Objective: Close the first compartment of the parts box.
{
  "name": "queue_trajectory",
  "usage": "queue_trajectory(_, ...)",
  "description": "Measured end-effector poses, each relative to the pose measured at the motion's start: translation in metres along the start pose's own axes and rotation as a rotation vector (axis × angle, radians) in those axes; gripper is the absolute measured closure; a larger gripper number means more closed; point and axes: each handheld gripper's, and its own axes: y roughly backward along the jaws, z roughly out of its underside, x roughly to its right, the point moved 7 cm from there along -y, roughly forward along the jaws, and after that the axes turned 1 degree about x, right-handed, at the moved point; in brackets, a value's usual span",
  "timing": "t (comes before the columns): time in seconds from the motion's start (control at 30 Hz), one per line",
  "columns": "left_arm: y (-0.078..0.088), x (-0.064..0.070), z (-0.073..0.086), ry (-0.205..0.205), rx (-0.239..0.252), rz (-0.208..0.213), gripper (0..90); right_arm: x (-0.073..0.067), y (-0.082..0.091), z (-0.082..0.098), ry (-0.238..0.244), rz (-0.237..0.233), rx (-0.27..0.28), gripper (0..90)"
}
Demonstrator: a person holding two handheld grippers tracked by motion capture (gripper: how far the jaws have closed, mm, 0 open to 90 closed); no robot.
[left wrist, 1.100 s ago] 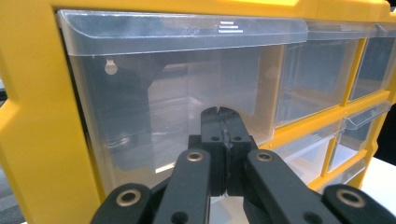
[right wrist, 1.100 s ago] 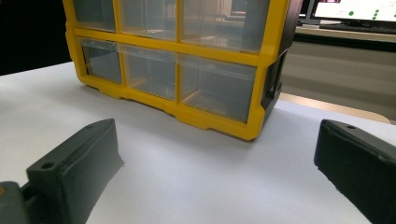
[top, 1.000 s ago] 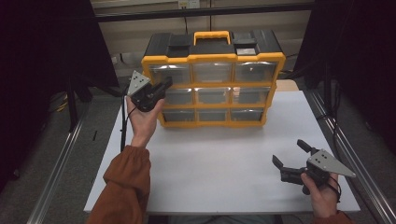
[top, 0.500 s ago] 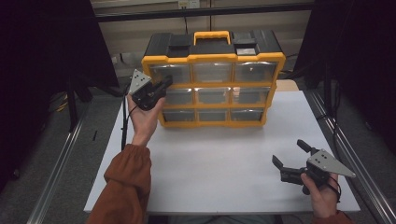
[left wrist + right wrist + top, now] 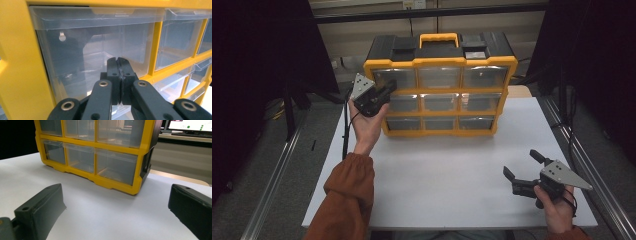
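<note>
The left hand (image 5: 368, 125) is raised off the white table (image 5: 437, 190), palm turned up, with the forearm in an orange sleeve (image 5: 347, 195) rising from the lower edge of the high view. It holds the left gripper (image 5: 388, 90) level, pointed at the left end of the yellow drawer cabinet (image 5: 442, 90), which stands at the far middle of the table. The right hand (image 5: 557, 205) rests low at the near right corner of the table, well apart from the cabinet, and aims the right gripper (image 5: 523, 167) across the table surface toward it. The left gripper view supplies detail that the high view lacks: the jaws are pressed together with nothing between them, and their tips stand directly before the clear front of the top-left drawer (image 5: 100, 52); contact with the drawer cannot be confirmed. The right gripper view shows the jaws spread wide apart, empty, just above the table, with the cabinet's lower right corner (image 5: 136, 187) framed between them and a monitor (image 5: 190, 126) beyond. The high view alone shows the cabinet's black top and yellow carry handle (image 5: 438, 39).
</note>
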Motion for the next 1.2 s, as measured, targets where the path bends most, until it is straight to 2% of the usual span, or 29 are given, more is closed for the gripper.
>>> queue_trajectory(0.13,0.0,0.003,0.0,0.005,0.007,0.002,85.3,0.0,0.0,0.0,0.001,0.001,0.002,0.1)
queue_trajectory(0.23,0.002,0.004,0.002,0.023,-0.011,0.017,83.9,0.0,0.0,0.0,0.002,0.002,0.001,0.1)
queue_trajectory(0.27,0.004,0.004,0.004,0.002,-0.026,0.025,83.8,0.0,0.0,0.0,0.002,0.001,0.0,0.1)
queue_trajectory(0.37,0.009,0.005,0.006,-0.004,-0.024,0.021,78.8,0.0,0.0,0.0,0.001,0.003,0.001,0.1)
queue_trajectory(0.53,0.016,0.007,0.006,-0.03,-0.012,0.011,64.6,0.0,0.0,0.0,0.002,0.001,0.002,0.1)
queue_trajectory(0.63,0.022,0.008,0.007,-0.022,0.0,0.024,51.6,0.0,0.0,0.0,0.001,0.002,0.002,0.1)
queue_trajectory(0.77,0.026,0.011,0.015,-0.007,-0.02,0.017,32.6,0.0,0.0,0.0,0.003,0.001,0.0,0.1)
queue_trajectory(0.87,0.029,0.014,0.022,0.012,-0.03,0.018,23.5,0.0,0.0,0.0,0.003,0.002,0.001,0.1)
queue_trajectory(0.93,0.031,0.016,0.028,-0.035,-0.057,0.019,17.8,0.0,0.0,0.0,0.001,-0.003,-0.002,0.1)
queue_trajectory(0.97,0.033,0.018,0.029,-0.033,-0.06,0.026,14.1,-0.001,0.0,0.0,0.001,-0.004,-0.003,0.1)
queue_trajectory(1.1,0.04,0.023,0.033,-0.003,-0.044,0.033,5.4,-0.001,0.0,0.001,0.001,-0.003,-0.005,0.1)
queue_trajectory(1.2,0.043,0.023,0.038,-0.015,-0.049,0.034,3.6,-0.001,0.0,0.001,0.002,-0.001,-0.005,0.1)
